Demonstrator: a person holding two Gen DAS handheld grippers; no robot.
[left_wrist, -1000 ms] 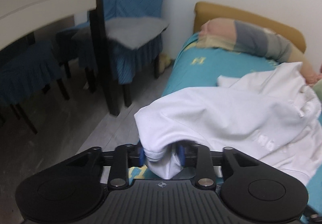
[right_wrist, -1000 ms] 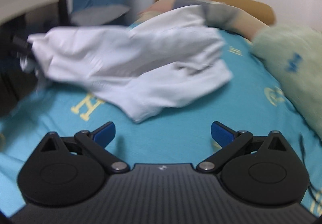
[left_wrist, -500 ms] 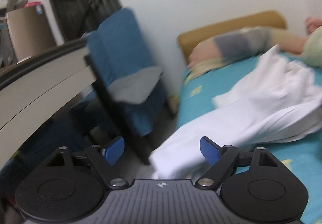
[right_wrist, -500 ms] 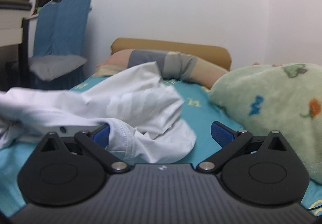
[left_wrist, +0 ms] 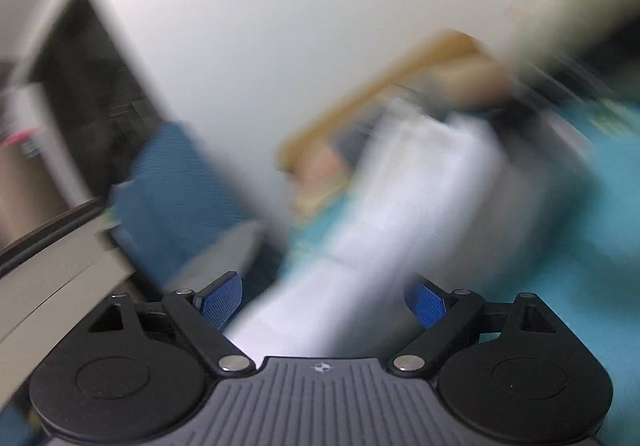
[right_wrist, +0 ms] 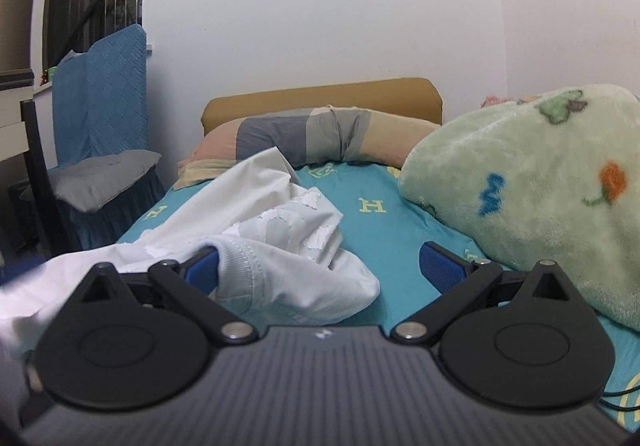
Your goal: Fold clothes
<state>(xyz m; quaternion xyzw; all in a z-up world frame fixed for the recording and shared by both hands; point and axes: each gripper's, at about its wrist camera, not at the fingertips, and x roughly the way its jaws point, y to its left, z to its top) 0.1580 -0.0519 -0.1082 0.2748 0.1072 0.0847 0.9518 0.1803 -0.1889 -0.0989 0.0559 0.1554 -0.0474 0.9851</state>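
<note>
White, soft shirt (right_wrist: 256, 230) lies crumpled, stretching away leftward on our teal bed (right_wrist: 384, 246) (H-patterned); left tongs (left_wrist: 320, 304) have just been opening, right tongs (right_wrist: 320, 266) spread.

Both the left gripper (left_wrist: 320, 304) and right gripper (right_wrist: 320, 268) show ribbed grey bodies, black round-capped linkage arms with silver screws, and blue textured finger pads (right_wrist: 442, 266).
</note>
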